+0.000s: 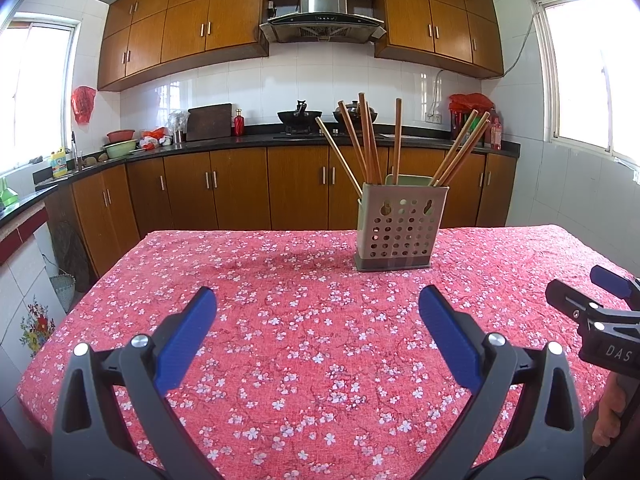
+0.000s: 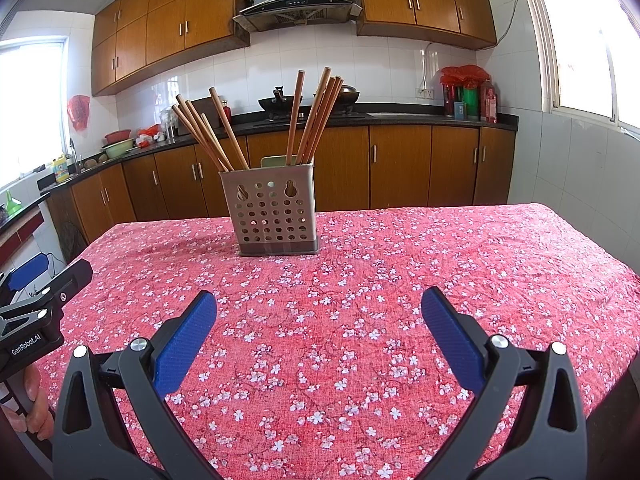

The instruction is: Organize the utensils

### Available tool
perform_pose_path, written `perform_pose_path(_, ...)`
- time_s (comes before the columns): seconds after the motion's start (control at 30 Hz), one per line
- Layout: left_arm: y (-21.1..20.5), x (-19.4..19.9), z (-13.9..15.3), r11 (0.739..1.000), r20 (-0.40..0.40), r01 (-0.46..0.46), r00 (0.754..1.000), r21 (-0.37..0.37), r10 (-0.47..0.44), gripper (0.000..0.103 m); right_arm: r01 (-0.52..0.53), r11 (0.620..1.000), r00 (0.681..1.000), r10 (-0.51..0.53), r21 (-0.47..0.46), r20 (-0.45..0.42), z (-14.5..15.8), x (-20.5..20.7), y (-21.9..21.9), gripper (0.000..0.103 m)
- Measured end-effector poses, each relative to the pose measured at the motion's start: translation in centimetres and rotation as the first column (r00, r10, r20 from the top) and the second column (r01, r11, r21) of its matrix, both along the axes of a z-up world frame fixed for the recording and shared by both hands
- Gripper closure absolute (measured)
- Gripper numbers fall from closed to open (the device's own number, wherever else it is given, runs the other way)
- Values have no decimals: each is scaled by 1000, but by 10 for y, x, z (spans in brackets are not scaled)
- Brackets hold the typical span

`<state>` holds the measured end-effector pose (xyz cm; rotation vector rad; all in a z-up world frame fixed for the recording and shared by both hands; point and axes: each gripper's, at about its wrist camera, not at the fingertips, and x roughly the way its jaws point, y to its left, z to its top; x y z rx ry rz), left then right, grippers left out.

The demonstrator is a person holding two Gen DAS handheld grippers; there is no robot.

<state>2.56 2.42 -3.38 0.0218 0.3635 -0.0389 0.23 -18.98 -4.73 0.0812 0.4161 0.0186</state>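
Note:
A perforated metal utensil holder [image 1: 402, 228] [image 2: 274, 212] stands upright on the far half of the table, on a red floral tablecloth [image 1: 304, 344] [image 2: 360, 280]. Several wooden chopsticks [image 1: 368, 140] [image 2: 312, 120] stick up out of it, fanned left and right. My left gripper [image 1: 318, 300] is open, held low over the near part of the table, well short of the holder. My right gripper [image 2: 319, 304] is also open with nothing between its blue pads [image 2: 448, 336]. Each gripper shows at the other view's edge, the right gripper [image 1: 600, 312] and the left gripper [image 2: 36, 300].
A hand [image 2: 32, 404] holds the left gripper's handle at the table's near left. Beyond the table runs a kitchen counter [image 1: 280, 140] with a stove, woks, bowls and bottles, above wooden cabinets. Windows flank both sides.

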Motion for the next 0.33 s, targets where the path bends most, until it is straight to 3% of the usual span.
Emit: perform_pose_path(0.33, 2, 3, -1, 1000, -4, 0, 1000, -4, 0, 4, 2, 1000, 1000, -2, 3, 0, -1, 0, 1, 2)
